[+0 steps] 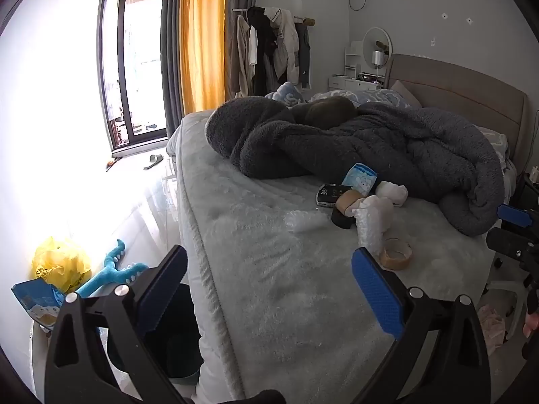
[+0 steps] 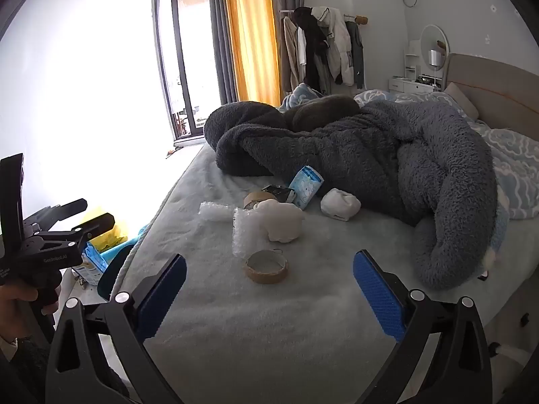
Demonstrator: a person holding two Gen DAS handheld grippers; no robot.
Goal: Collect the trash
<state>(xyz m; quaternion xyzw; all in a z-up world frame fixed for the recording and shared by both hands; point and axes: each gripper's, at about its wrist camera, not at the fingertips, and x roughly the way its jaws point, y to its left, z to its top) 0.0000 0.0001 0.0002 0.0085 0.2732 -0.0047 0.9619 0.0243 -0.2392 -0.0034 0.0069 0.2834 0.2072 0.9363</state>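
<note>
Both grippers hang with fingers spread and hold nothing: the right gripper (image 2: pixel 269 289) faces the tape core (image 2: pixel 266 267) on the bed (image 2: pixel 235 336), probably the first pick, and the left gripper (image 1: pixel 269 289) waits near the bin (image 1: pixel 175 333) beside it.

Empty tape roll (image 2: pixel 266 267), bubble wrap (image 2: pixel 243 235), crumpled tissue (image 2: pixel 340 205), scattered on bed (image 2: pixel 303 336)

Tape ring (image 2: pixel 266 266) on bed (image 2: pixel 303 336), bubble wrap (image 2: pixel 243 232) behind it, blanket (image 2: pixel 387 161) beyond
</note>
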